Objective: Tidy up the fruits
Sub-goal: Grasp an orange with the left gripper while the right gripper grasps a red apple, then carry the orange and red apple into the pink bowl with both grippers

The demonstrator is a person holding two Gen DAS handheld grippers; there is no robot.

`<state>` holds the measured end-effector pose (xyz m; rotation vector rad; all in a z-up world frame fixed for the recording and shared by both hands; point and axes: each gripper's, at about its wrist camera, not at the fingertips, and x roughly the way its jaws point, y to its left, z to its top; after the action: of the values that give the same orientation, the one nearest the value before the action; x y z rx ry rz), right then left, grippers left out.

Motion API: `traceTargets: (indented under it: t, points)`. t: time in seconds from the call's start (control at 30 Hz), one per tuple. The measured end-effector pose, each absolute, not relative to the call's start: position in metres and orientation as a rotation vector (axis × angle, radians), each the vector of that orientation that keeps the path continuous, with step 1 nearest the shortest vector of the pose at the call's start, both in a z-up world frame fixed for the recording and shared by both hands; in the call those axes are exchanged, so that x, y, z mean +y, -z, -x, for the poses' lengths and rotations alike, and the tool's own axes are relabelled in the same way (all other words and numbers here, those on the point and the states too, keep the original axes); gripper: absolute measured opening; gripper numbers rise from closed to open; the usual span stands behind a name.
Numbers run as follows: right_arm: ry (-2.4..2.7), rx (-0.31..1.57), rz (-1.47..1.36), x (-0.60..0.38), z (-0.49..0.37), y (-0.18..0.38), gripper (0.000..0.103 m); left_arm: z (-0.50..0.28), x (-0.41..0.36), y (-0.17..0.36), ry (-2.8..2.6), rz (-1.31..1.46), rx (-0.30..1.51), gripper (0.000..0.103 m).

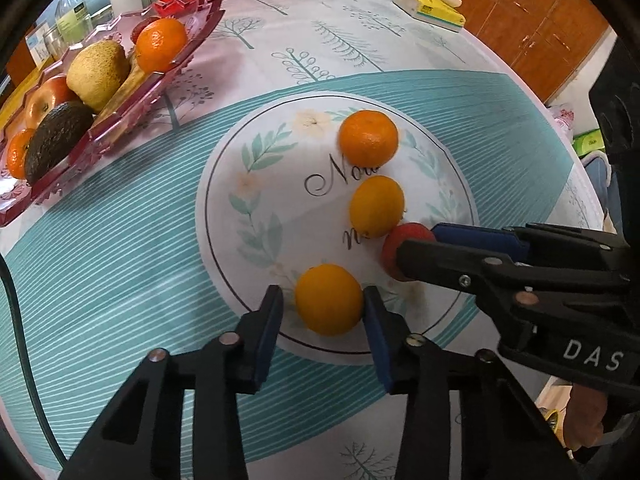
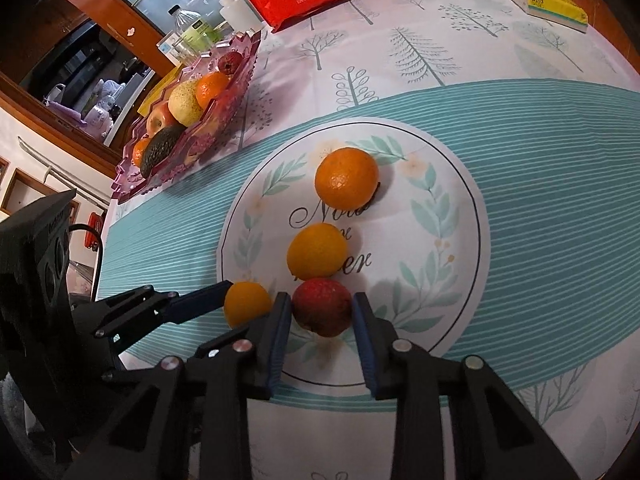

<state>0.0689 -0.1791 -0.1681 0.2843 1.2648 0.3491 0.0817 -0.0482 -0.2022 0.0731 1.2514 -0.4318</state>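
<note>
both tongs closed on fruit, lift to the tray was next

the step in hand was the pick-up. the left gripper [image 1: 323, 300] stood closed on a yellow-orange citrus [image 1: 329, 299] at the near rim of the printed white circle [image 1: 256, 216] on the tablecloth [image 1: 120, 280]; its blue pads touched the fruit on both sides. the right gripper [image 2: 322, 306] was likewise clamped on a small red fruit [image 2: 322, 306], just beside the first, and its fingers reached in from the right in the left wrist view. no earlier state is told here.

two more citrus lay loose on the circle: a yellow one [image 1: 377, 206], touching or nearly touching the red fruit, and a deeper orange one [image 1: 368, 138] farther off.

the pink tray [image 1: 120, 120] sat well apart to the far left, already holding an avocado, an apple, a pear-like fruit and oranges. by my reading, the next move called for a straight lift of both hands, so that the red fruit would not nudge its yellow neighbour, then a carry leftward over the tray's raised, jagged rim.

room was tight between the two tools, which stood close together near the fruit; the left should probably go first. the cloth between circle and tray lay bare. free space in the tray looked scarce at its near end; its far end could not be judged well.
</note>
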Motion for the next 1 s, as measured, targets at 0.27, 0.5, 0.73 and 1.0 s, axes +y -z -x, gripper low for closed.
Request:
traceTargets:
  t: [0.27, 0.5, 0.73, 1.0]
  points:
    - [-0.353, 1.251, -0.261, -0.176, -0.063, 0.161, 0.031, -0.078, -0.045, 0.201, 0.437, -0.053, 1.269, 0.031]
    - [-0.354, 1.209, -0.252, -0.173, -0.059, 0.141, 0.030, -0.072, -0.030, 0.177, 0.431, -0.020, 1.236, 0.031]
    - [-0.395, 1.118, -0.238, -0.162, -0.060, 0.096, 0.030, -0.073, -0.009, 0.130, 0.399, 0.004, 1.148, 0.031]
    - [-0.490, 0.960, -0.177, -0.134, -0.083, 0.021, 0.030, -0.097, 0.041, 0.058, 0.296, 0.010, 1.015, 0.031]
